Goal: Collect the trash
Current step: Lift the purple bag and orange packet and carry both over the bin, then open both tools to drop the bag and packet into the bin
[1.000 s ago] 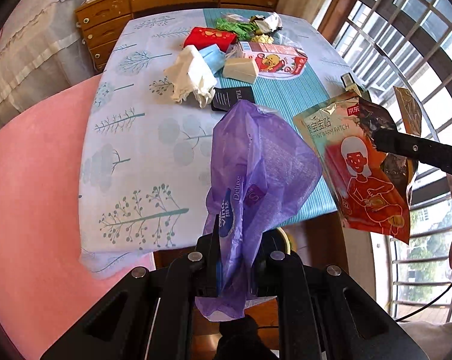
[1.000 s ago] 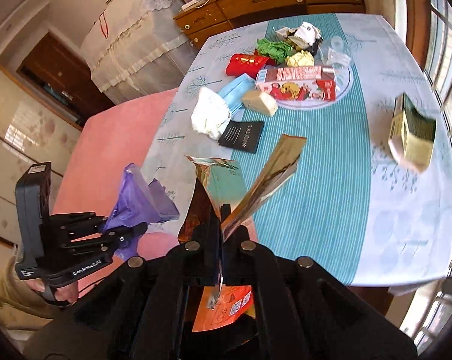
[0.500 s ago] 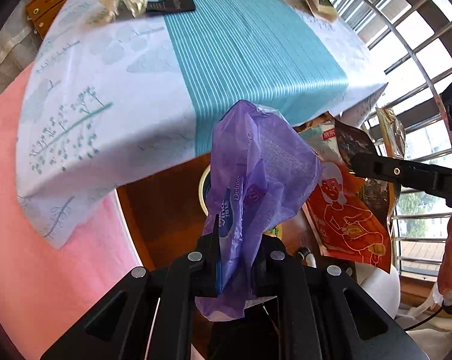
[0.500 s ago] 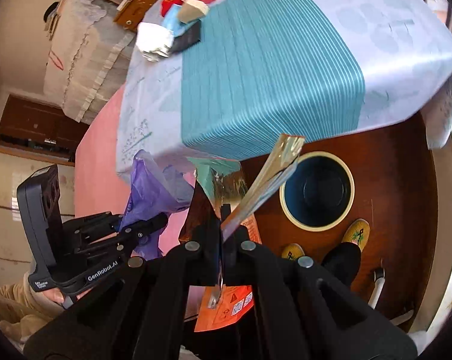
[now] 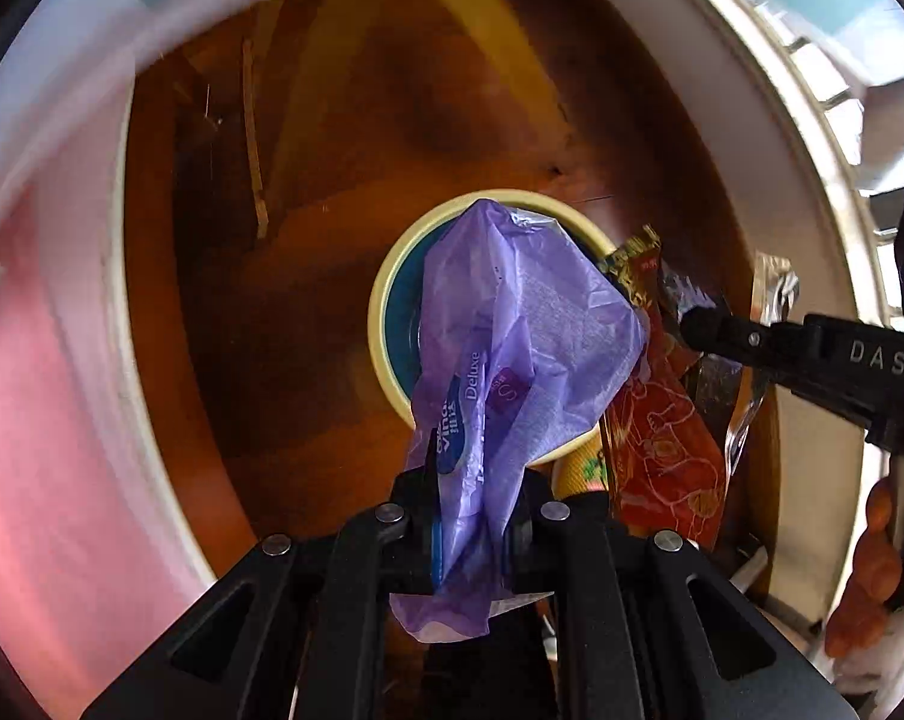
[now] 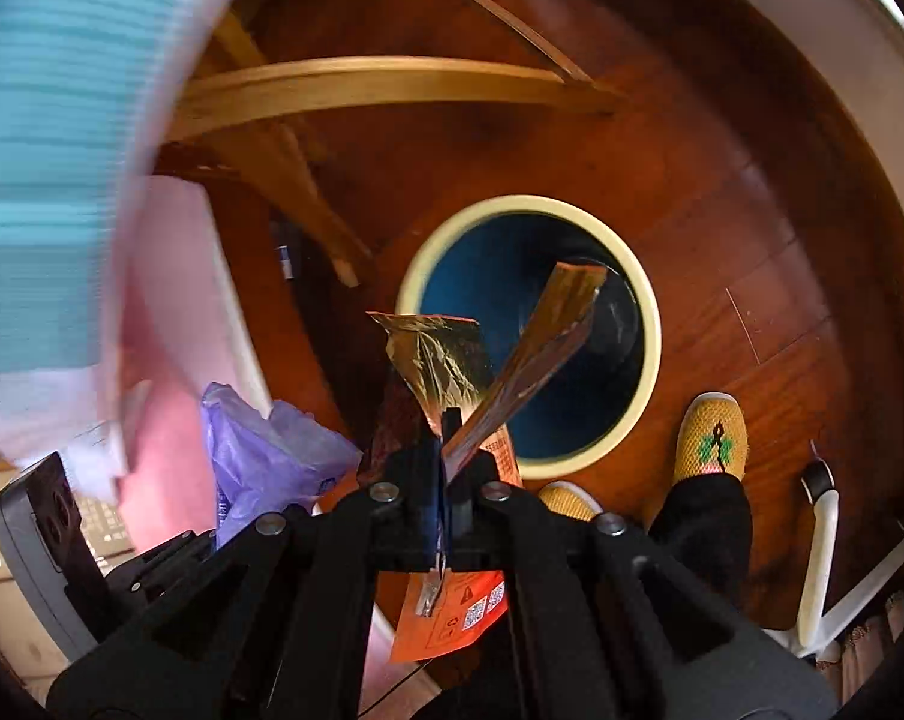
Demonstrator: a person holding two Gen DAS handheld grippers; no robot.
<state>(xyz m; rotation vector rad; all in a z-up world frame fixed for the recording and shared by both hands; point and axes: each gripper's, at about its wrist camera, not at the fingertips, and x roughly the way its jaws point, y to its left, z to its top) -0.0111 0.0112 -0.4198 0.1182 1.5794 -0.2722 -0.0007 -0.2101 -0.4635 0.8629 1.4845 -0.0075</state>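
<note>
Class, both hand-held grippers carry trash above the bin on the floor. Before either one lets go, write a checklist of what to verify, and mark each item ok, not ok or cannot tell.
1. Left hand-held gripper grips the purple wrapper: ok.
2. Right hand-held gripper grips the foil packets: ok.
3. Bin mouth open and unblocked: ok; inside looks dark, contents cannot tell.
4. Purple wrapper over the bin mouth: ok in the left wrist view, where it overlaps the rim.
5. Foil packets over the bin mouth: cannot tell; only one tip overlaps the opening.
6. Person's slipper clear of the bin: ok, it stands beside it.
</note>
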